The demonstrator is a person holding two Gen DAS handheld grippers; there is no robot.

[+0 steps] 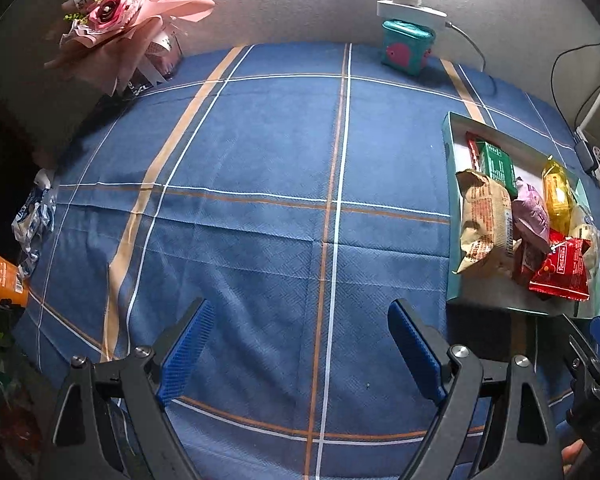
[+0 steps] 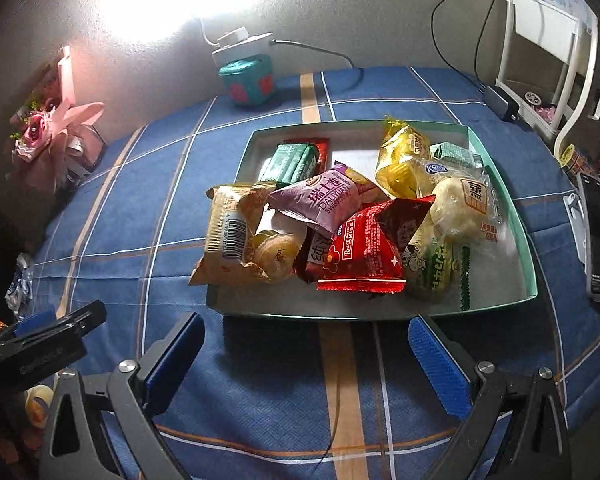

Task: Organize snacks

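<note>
Teal tray (image 2: pixel 500 184) at twelve o'clock of right claw (image 2: pixel 308 360), snacks (image 2: pixel 356 220) heaped inside | left claw (image 1: pixel 300 352) and right both spread, empty | tabletop (image 1: pixel 260 200) bare: gathering looks done, tidying remains

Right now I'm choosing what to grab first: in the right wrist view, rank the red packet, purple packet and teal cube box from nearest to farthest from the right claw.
From the right claw:
1. Red packet, at the tray's near side.
2. Purple packet, mid-tray, just behind.
3. Teal cube box, far back by the wall.
</note>
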